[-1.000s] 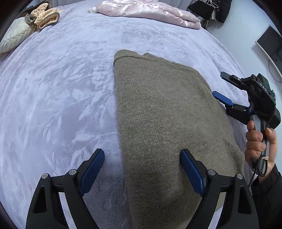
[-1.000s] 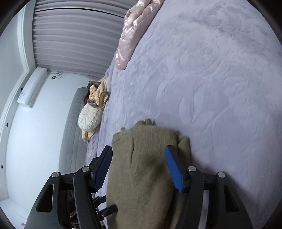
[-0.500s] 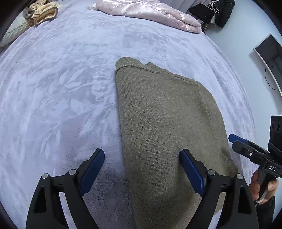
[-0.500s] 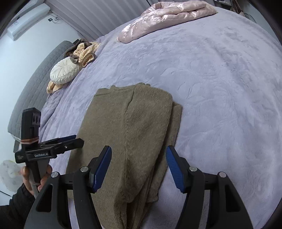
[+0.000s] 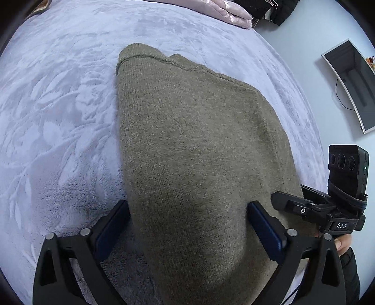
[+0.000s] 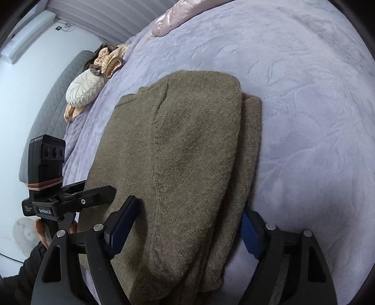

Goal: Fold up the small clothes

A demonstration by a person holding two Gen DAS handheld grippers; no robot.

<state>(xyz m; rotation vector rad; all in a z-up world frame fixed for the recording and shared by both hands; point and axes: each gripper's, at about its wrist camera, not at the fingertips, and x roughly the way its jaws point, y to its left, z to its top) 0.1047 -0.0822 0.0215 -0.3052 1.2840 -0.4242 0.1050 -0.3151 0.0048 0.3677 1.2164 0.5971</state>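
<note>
An olive-brown knit sweater (image 5: 196, 145) lies folded into a long stack on the lilac bedspread (image 5: 58, 98); it also shows in the right wrist view (image 6: 182, 150). My left gripper (image 5: 187, 225) is open, its jaws straddling the sweater's near end at the left edge. My right gripper (image 6: 187, 225) is open, its jaws straddling the near end at the right edge, where folded layers stick out. Each gripper shows in the other's view: the right one (image 5: 295, 206) and the left one (image 6: 93, 194).
A pink satin quilt (image 6: 173, 18) lies at the far end of the bed. A round cream cushion (image 6: 84, 86) and a beige ruffled bundle (image 6: 110, 58) sit by the grey headboard (image 6: 49, 112). A dark monitor (image 5: 351, 82) stands off the bed's right side.
Both grippers have come down to the sweater's near end. The right one swung round from the sweater's right side to sit beside the left one. Both stay open.
</note>
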